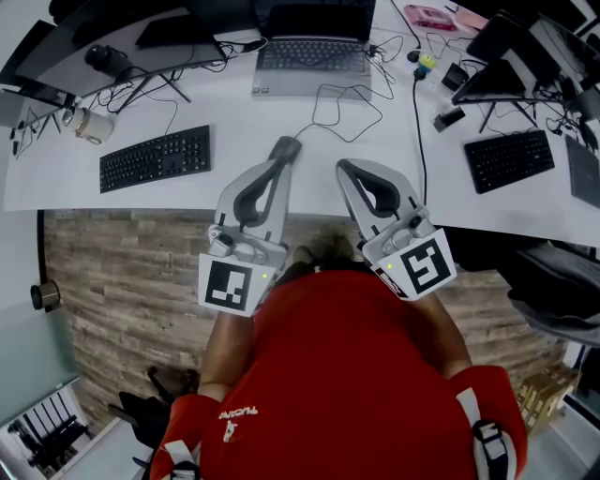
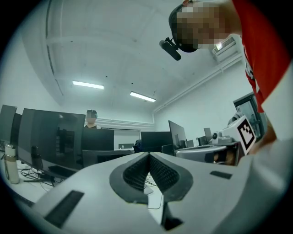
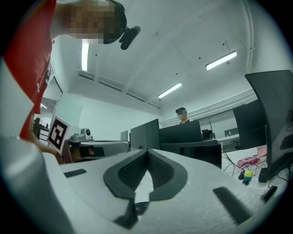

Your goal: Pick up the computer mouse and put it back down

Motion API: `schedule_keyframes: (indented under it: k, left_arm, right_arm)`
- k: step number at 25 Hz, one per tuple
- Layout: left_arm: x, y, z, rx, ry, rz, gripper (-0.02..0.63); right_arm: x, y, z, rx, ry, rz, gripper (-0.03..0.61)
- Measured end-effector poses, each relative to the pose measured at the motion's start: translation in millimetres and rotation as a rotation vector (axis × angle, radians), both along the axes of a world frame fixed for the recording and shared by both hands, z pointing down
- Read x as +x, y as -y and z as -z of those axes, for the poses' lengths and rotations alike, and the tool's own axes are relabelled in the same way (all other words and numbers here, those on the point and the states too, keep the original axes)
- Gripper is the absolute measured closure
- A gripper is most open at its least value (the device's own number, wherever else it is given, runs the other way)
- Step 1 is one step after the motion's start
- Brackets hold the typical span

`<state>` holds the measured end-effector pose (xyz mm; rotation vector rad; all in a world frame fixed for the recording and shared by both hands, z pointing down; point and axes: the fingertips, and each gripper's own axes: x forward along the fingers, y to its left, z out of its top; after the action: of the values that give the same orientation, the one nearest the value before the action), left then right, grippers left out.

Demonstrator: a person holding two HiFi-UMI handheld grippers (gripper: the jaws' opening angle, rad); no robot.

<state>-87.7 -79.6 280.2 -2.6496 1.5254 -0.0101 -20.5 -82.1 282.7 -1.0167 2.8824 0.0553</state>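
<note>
Holding nothing, left gripper (image 1: 277, 164) and right gripper (image 1: 345, 169) hang closed before the laptop (image 1: 314, 52); the mouse (image 1: 289, 145), likely light, hard and slick, probably suits a pinch across its sides.

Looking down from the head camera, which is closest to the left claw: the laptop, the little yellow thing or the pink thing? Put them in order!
Starting from the left claw in the head view:
1. The laptop is just ahead of the claw and nearest.
2. The little yellow thing is farther off, to the right.
3. The pink thing is behind the yellow one at the far back right, so it is farthest.
</note>
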Motion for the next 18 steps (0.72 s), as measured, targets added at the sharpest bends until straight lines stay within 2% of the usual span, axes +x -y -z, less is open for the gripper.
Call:
schedule_keyframes:
  k: [18]
  left_arm:
    - [-3.0,0.2,-1.7,-0.009,-0.009,-0.003,0.604]
  right_arm:
    - [2.8,1.0,-5.1,-0.003,-0.009,-0.015,0.575]
